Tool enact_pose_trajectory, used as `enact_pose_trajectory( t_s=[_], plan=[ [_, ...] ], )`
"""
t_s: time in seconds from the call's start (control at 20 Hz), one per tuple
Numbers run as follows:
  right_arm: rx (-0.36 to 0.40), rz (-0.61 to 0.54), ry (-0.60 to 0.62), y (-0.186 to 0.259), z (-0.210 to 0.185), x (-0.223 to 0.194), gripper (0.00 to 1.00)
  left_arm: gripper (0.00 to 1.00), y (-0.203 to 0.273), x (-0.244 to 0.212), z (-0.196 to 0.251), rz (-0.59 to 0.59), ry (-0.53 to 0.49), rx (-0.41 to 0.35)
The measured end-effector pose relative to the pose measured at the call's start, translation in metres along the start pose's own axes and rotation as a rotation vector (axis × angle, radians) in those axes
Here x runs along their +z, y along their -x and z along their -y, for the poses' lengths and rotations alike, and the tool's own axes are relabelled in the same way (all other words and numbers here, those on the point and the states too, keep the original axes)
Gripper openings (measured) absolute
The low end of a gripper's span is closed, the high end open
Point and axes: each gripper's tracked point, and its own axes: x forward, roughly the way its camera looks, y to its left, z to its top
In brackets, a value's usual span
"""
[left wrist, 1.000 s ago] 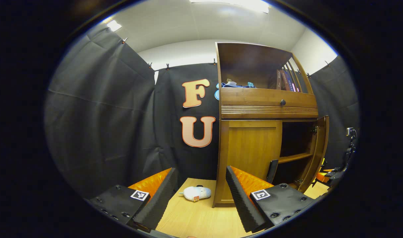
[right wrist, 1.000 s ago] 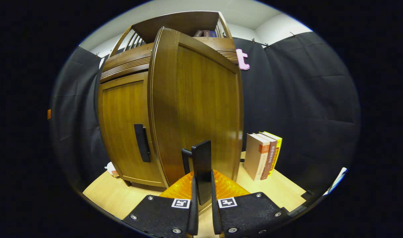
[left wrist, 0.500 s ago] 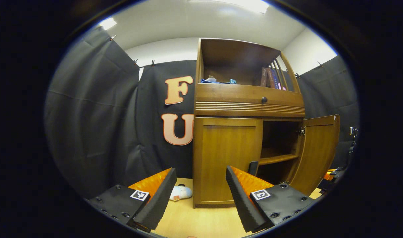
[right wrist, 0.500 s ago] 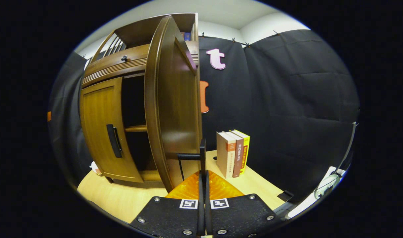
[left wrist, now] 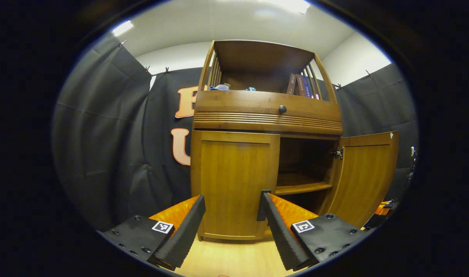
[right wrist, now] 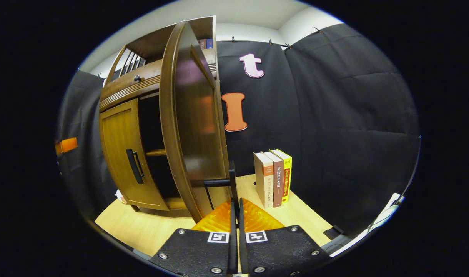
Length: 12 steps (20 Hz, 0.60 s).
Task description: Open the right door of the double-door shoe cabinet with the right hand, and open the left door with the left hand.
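The wooden shoe cabinet (left wrist: 267,115) stands straight ahead in the left gripper view. Its left door (left wrist: 234,184) is closed, and its dark handle (left wrist: 260,206) peeks out just behind one finger (left wrist: 280,227) of my left gripper (left wrist: 232,209), which is open and holds nothing. The right door (left wrist: 367,173) is swung wide, showing a dark inside with a shelf (left wrist: 301,187). In the right gripper view the right door (right wrist: 188,127) is seen nearly edge-on. My right gripper (right wrist: 235,204) is shut on that door's black handle (right wrist: 231,181). The left door (right wrist: 121,154) and its handle (right wrist: 134,166) are farther left.
Three books (right wrist: 275,177) stand upright on the light wooden table (right wrist: 150,231) just right of the open door. A drawer with a round knob (left wrist: 282,109) sits above the doors, and books (left wrist: 300,85) stand on the top shelf. Black cloth walls surround the booth.
The right door has swung wider open with my right gripper still on its handle. My left gripper has turned and moved to face the closed left door; the small white toy has left its view.
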Motion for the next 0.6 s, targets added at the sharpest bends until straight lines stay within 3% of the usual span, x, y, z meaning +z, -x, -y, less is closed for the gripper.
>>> enact_pose_trajectory(
  t_s=[0.05,0.3,0.35,0.4,0.45,0.5,0.6],
  plan=[
    [0.004,0.0,-0.01,0.002,0.007,0.001,0.02,0.93,-0.004,-0.002,0.007,0.001,0.0,0.003],
    [-0.017,0.012,-0.032,0.019,0.05,0.009,0.01,0.93,-0.024,-0.011,0.034,0.005,0.001,0.012],
    [-0.022,0.015,-0.039,0.024,0.056,0.01,0.02,0.93,-0.029,-0.013,0.04,0.008,-0.002,0.01],
    [-0.036,0.019,-0.032,0.028,0.064,0.011,0.14,0.93,-0.036,-0.015,0.045,0.01,-0.006,0.007],
    [-0.049,0.024,-0.025,0.033,0.072,0.012,0.14,0.93,-0.044,-0.019,0.049,0.012,-0.01,0.006],
    [-0.055,0.025,-0.021,0.036,0.076,0.012,0.06,0.96,-0.051,-0.023,0.053,0.012,-0.014,0.007],
    [-0.072,0.02,-0.01,0.044,0.084,0.01,0.12,0.93,-0.066,-0.034,0.063,0.003,-0.012,0.0]
  ],
)
